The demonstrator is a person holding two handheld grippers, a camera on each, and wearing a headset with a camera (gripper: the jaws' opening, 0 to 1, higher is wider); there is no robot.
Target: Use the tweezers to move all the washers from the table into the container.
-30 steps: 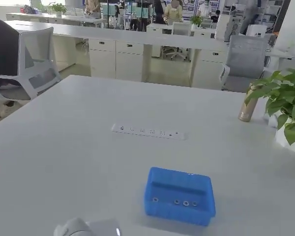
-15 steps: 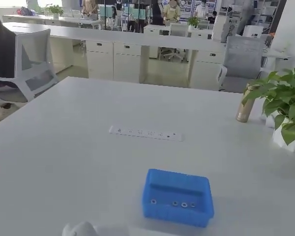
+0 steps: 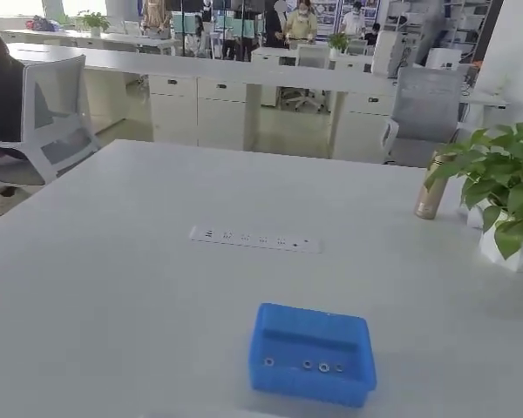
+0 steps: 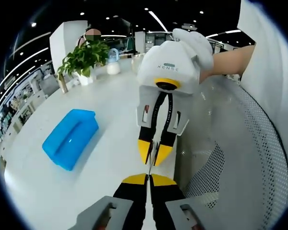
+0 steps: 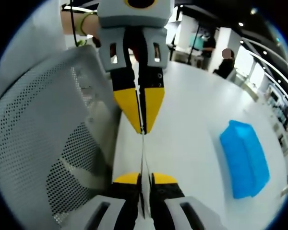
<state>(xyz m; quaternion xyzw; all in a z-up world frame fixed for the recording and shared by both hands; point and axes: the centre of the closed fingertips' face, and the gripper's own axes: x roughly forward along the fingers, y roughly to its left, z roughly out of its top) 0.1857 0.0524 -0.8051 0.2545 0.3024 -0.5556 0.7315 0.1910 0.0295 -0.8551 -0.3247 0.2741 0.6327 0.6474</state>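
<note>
The right gripper (image 5: pixel 142 178) has its yellow-tipped jaws almost together, pinching the tweezers (image 5: pixel 143 153). These show edge-on as a thin pale sliver running straight ahead. Directly ahead, the left gripper (image 5: pixel 143 128) points back at it with jaws pressed together, their tips meeting on the sliver's far end. Behind that gripper is a forearm (image 5: pixel 77 21) with a green band. A mesh chair back (image 5: pixel 43 134) stands to the right gripper's left. The white table (image 5: pixel 187 124) spreads below and to its right, with the blue container (image 5: pixel 245 160) well off to the right. A person (image 5: pixel 225 67) in dark clothes is far ahead.
</note>
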